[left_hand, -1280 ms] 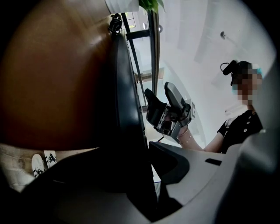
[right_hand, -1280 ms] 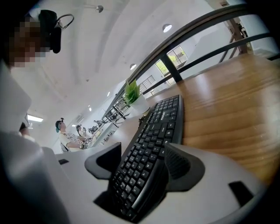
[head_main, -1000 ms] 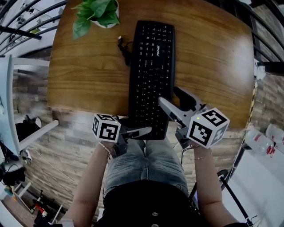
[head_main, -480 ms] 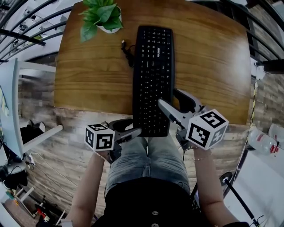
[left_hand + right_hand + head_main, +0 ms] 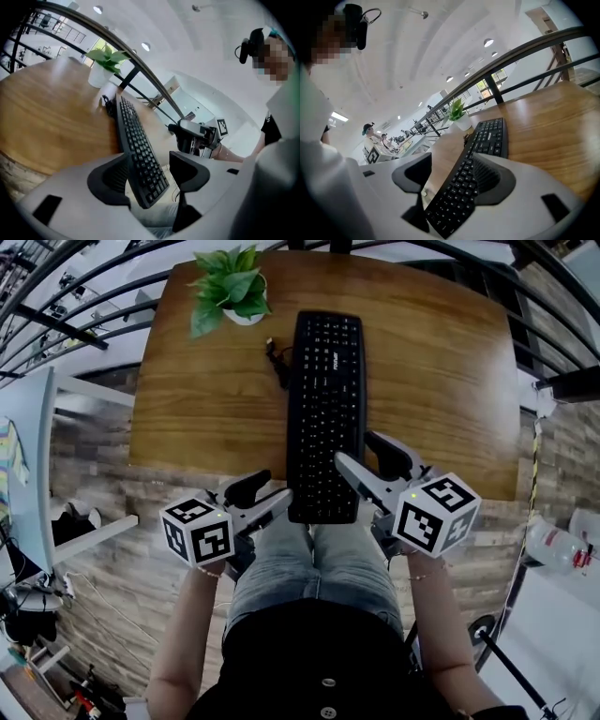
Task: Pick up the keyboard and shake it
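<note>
So: black keyboard lies flat & lengthwise on the wooden table. Far end points twd 12 o'clock, near end hangs past the table's 6 o'clock edge, over the person's jeans. Its cable bunches at the keyboard's 10 o'clock. A potted plant stands beyond that, at approx the table's 11 o'clock.

Left gripper is at the keyboard's 7 o'clock, just beside the near left corner, tips aimed twd approx 2 o'clock. Jaws stand wide apart & have just been opening. In the left gripper view the keyboard's near end shows in the gap, but neither pad presses on it, so no grip.

Right gripper is at the keyboard's 5 o'clock, tips aimed twd approx 10 o'clock. Jaws apart here too. In the right gripper view the keyboard's near right edge runs btwn them, close against the ribbed pad on one side, w/ a clear gap to the other jaw, so no clamp. In the head view one jaw overlaps the keyboard's right edge; the other sits out at its 3 o'clock side, over bare table.
</note>
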Motion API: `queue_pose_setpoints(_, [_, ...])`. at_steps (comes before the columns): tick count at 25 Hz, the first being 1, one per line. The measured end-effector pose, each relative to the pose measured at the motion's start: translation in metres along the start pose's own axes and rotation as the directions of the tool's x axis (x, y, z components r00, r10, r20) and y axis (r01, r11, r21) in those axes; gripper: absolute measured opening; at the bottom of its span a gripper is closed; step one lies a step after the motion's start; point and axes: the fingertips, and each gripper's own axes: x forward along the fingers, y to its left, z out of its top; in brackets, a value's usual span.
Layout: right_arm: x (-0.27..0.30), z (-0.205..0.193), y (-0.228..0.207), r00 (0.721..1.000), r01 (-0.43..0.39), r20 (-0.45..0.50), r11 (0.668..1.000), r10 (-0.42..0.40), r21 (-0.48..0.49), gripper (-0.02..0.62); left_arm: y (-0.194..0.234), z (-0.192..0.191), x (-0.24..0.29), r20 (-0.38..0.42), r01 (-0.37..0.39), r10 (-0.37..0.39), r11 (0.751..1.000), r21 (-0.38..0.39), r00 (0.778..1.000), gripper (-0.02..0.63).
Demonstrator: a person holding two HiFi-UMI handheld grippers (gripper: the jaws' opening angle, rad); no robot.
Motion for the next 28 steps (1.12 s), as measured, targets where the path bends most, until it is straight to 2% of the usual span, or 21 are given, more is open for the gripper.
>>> queue_pose_setpoints(2, [-0.005,0.008,0.009,1.000,-0.022,0.020,1.000,0.023,-0.014,0.290,-0.011,0.019,-0.001,0.052,0.013,-0.014,1.000,0.025,0.999,0.275])
queue_pose_setpoints(7, [-0.021,0.033,0.035,0.993,-0.088,0.077,0.995,0.091,-0.049,0.288,-0.057,0.058,0.000,0.147,0.118,-0.131,0.989,0.090,0.980,0.267])
queue_pose_setpoints(11, [-0.029,0.053,0.051,0.988,-0.104,0.102,0.990,0.113,-0.090,0.270,-0.080,0.092,-0.006,0.222,0.094,-0.144,0.971,0.220,0.964,0.138])
queue_pose_setpoints(12, [-0.031,0.058,0.053,0.988,-0.092,0.118,0.991,0.104,-0.097,0.249,-0.084,0.099,-0.008,0.236,0.086,-0.148,0.963,0.255,0.961,0.124])
queue_pose_setpoints(14, [-0.036,0.066,0.052,0.986,-0.042,0.155,0.992,0.061,-0.119,0.095,-0.092,0.109,-0.010,0.254,0.069,-0.152,0.949,0.308,0.955,0.097])
queue_pose_setpoints(15, [-0.037,0.068,0.051,0.985,-0.022,0.167,0.991,0.043,-0.130,0.083,-0.094,0.113,-0.011,0.261,0.062,-0.152,0.944,0.324,0.953,0.086])
queue_pose_setpoints(17, [-0.039,0.071,0.052,0.983,-0.005,0.178,0.990,0.031,-0.144,0.079,-0.094,0.117,-0.010,0.268,0.047,-0.139,0.945,0.323,0.953,0.066])
queue_pose_setpoints(21, [-0.038,0.075,0.056,0.979,0.018,0.204,0.988,0.014,-0.156,0.041,-0.085,0.117,-0.003,0.258,0.016,-0.085,0.966,0.258,0.962,0.037])
queue_pose_setpoints(24, [-0.037,0.077,0.058,0.977,0.046,0.214,0.985,-0.010,-0.164,0.034,-0.085,0.119,0.000,0.273,0.001,-0.062,0.976,0.216,0.960,0.032])
queue_pose_setpoints(28, [-0.039,0.079,0.059,0.974,0.065,0.226,0.981,-0.022,-0.185,0.029,-0.090,0.124,0.002,0.304,-0.067,-0.017,0.962,0.264,0.953,0.026])
